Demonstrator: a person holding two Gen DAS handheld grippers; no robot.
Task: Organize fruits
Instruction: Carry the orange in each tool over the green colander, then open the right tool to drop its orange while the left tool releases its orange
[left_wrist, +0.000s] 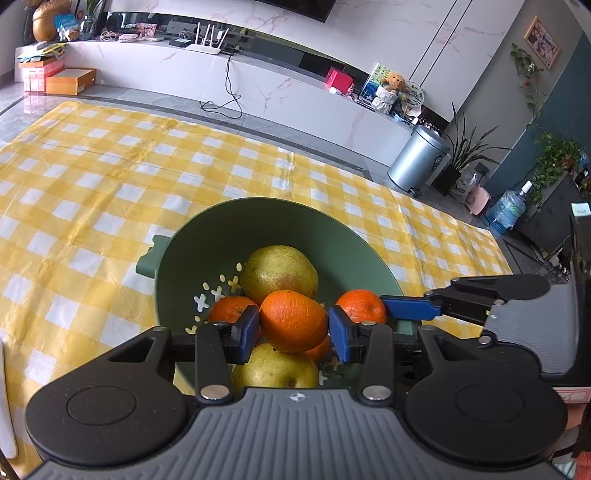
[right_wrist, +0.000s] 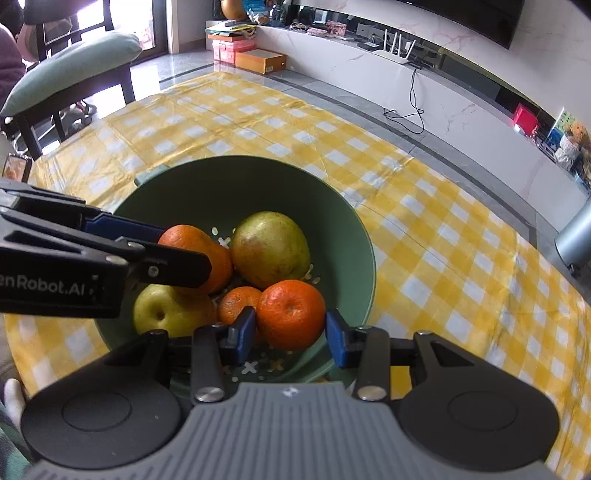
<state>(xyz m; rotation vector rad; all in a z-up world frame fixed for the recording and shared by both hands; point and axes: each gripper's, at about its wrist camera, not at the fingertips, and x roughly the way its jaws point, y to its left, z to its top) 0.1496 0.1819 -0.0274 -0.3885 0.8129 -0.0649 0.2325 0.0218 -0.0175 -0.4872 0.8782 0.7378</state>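
Observation:
A green colander bowl (left_wrist: 258, 218) stands on the yellow checked tablecloth and shows in both views (right_wrist: 221, 177). It holds two yellow-green pears (left_wrist: 279, 273) (left_wrist: 275, 369) and several oranges. My left gripper (left_wrist: 293, 326) is shut on an orange (left_wrist: 293, 321) over the bowl. My right gripper (right_wrist: 290, 330) is shut on another orange (right_wrist: 291, 314) at the bowl's near right side. In the left wrist view the right gripper (left_wrist: 373, 314) comes in from the right; in the right wrist view the left gripper (right_wrist: 184, 254) comes in from the left with its orange (right_wrist: 199, 243).
The checked tablecloth (left_wrist: 92, 177) covers the table around the bowl. A chair with a pale cushion (right_wrist: 74, 59) stands at the far left. A steel bin (left_wrist: 419, 158) and plants stand on the floor beyond the table's right end.

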